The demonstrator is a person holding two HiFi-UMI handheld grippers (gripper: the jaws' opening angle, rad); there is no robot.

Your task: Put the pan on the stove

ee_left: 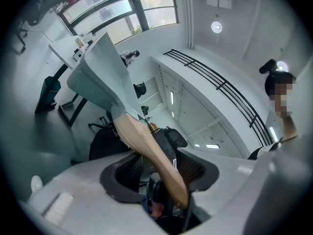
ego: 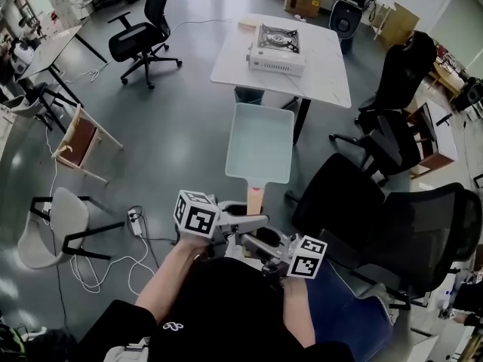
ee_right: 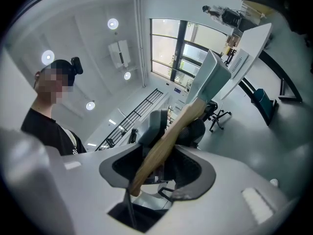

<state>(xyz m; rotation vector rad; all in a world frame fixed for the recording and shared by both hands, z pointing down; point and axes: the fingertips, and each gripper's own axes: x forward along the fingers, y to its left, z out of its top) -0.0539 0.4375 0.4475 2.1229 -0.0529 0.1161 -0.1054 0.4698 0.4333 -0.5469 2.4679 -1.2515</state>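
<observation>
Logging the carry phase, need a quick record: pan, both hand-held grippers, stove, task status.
pan: pale, square, held in the air on the near side of the table
handle: wooden, points back toward the person
left hand-held gripper: shut on the handle
right hand-held gripper: shut on the handle
stove: portable single-burner unit on the white table, nothing on the burner
status: pan not yet on the stove

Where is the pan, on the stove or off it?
Off. The pan hangs in midair, handle clamped in the left gripper and right gripper; the stove sits bare on the table ahead.
</observation>
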